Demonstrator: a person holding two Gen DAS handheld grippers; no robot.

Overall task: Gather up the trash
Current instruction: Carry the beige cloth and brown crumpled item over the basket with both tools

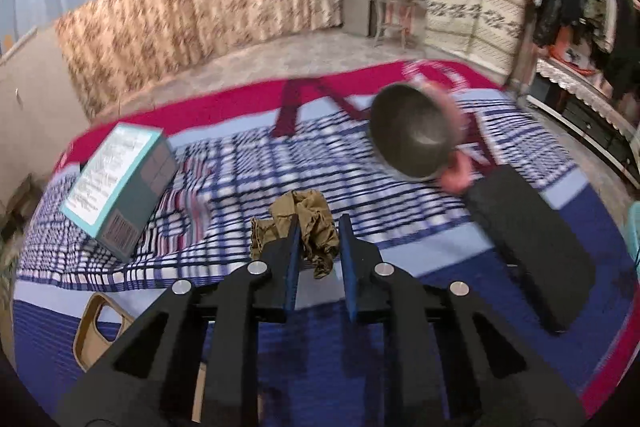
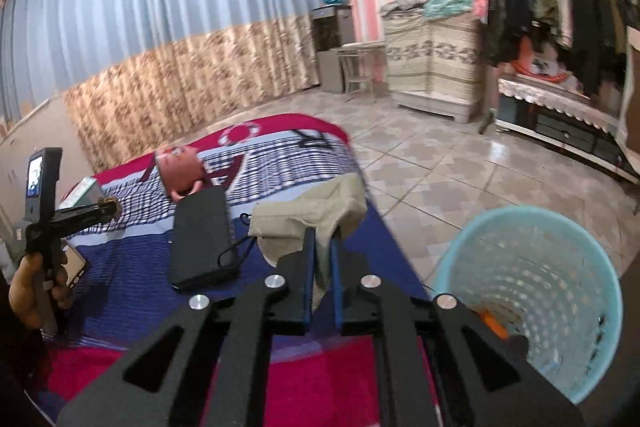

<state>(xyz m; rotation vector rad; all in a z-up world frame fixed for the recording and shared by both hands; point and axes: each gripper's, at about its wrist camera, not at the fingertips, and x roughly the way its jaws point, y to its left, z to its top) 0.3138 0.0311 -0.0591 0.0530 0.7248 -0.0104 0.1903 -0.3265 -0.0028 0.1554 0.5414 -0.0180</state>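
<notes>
My left gripper (image 1: 318, 225) is shut on a crumpled brown paper wad (image 1: 312, 227) and holds it above the checked blanket (image 1: 240, 163). In the right wrist view the left gripper (image 2: 108, 207) shows at the far left with the wad at its tip. My right gripper (image 2: 323, 245) is shut on a beige crumpled paper sheet (image 2: 312, 211), held over the bed's right edge. A light blue perforated trash basket (image 2: 536, 291) stands on the floor to the right, with an orange scrap inside.
On the bed lie a teal-edged box (image 1: 120, 187), a pink mug on its side (image 1: 416, 135) and a black flat case (image 1: 528, 243). A wooden chair back (image 1: 100, 327) is at the bed's near edge. Tiled floor, cabinet and clothes rack lie beyond.
</notes>
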